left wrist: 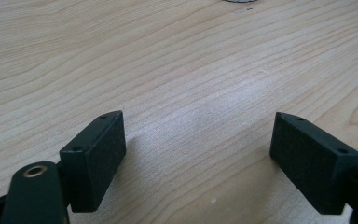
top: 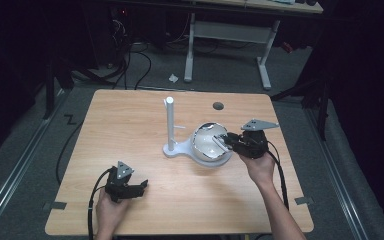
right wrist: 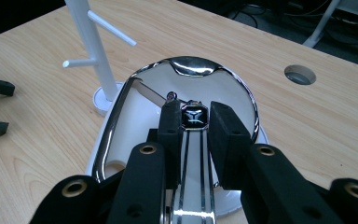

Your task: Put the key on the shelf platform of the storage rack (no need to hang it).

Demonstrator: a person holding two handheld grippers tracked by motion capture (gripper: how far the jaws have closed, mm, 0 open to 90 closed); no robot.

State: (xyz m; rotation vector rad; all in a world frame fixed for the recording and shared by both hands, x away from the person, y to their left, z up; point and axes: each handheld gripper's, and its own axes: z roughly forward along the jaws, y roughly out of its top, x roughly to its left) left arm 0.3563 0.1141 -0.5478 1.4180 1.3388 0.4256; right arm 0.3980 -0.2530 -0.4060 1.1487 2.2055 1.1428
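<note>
The right gripper (right wrist: 192, 125) has its jaws closed on a shiny metal watch band (right wrist: 193, 186), the watch face (right wrist: 194, 115) pinched between the pads, held over the white tray (top: 200, 156) of a jewellery stand whose white post (top: 170, 122) rises just beside it — mid-table (top: 130, 115). The left gripper (top: 141, 186) rests near the front edge, well apart, jaws spread wide on nothing — bare wood between them

Bare table (top: 130, 120) lies left and front. The stand (top: 170, 122) and bowl (top: 205, 150) block the middle.
</note>
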